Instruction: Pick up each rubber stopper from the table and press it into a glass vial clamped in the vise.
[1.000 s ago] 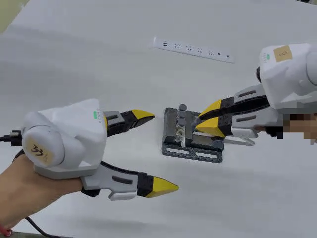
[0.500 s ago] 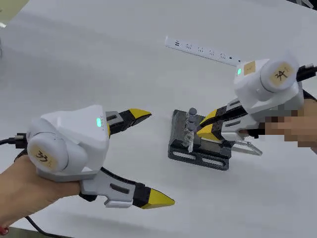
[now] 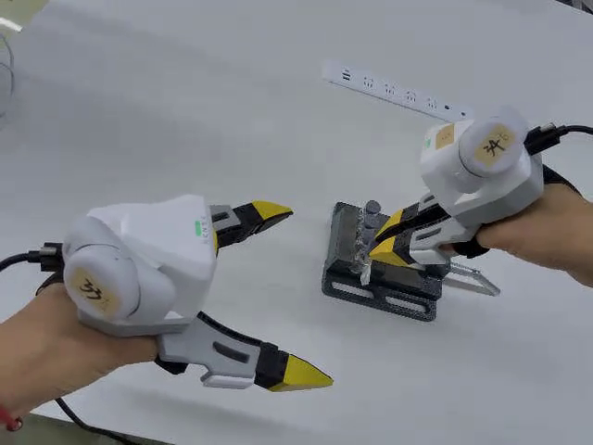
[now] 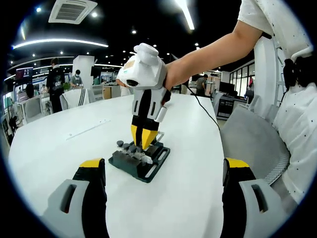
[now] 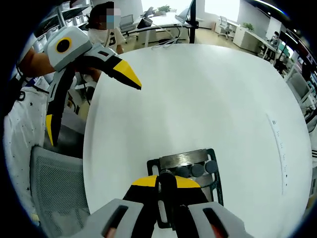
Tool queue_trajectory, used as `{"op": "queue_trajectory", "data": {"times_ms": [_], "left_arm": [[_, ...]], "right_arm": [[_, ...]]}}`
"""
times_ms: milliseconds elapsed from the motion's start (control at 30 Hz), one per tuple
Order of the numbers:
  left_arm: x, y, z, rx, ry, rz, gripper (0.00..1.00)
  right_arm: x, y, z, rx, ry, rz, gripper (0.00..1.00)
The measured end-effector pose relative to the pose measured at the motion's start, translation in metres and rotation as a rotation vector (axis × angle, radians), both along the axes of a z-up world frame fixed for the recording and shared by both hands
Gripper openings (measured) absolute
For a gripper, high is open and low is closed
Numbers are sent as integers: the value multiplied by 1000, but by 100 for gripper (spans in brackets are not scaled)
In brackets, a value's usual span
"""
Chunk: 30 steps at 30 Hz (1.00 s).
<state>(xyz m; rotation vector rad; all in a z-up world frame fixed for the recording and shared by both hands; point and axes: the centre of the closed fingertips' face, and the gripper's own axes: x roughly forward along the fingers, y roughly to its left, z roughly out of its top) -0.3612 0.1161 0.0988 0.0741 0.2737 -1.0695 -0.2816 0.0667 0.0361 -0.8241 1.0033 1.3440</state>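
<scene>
A long white plastic power strip (image 3: 394, 88) lies flat on my broad white tabletop (image 3: 167, 111), at one o'clock in my head view, its sockets facing up. In my right gripper view it sits at three o'clock, and a grey mesh office chair (image 5: 54, 193) stands just off the tabletop's edge at eight o'clock. In my left gripper view a square ceiling air vent (image 4: 72, 11) hangs at eleven o'clock.

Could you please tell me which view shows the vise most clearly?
The left gripper view: the vise sits nearly whole, stoppered vials lined up. In the head view the right tongs cover its middle; in the right gripper view they hide its near edge.
</scene>
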Motion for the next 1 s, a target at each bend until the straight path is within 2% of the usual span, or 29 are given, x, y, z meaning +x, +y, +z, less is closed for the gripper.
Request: {"op": "queue_trajectory", "data": {"times_ms": [667,1000], "left_arm": [[2,0,4,-19,1,10,97],[1,0,2,-21,7,7,97]], "right_arm": [[0,-2,-7,-45,5,35,5],[0,0,-7,-93,-4,58,5]]}}
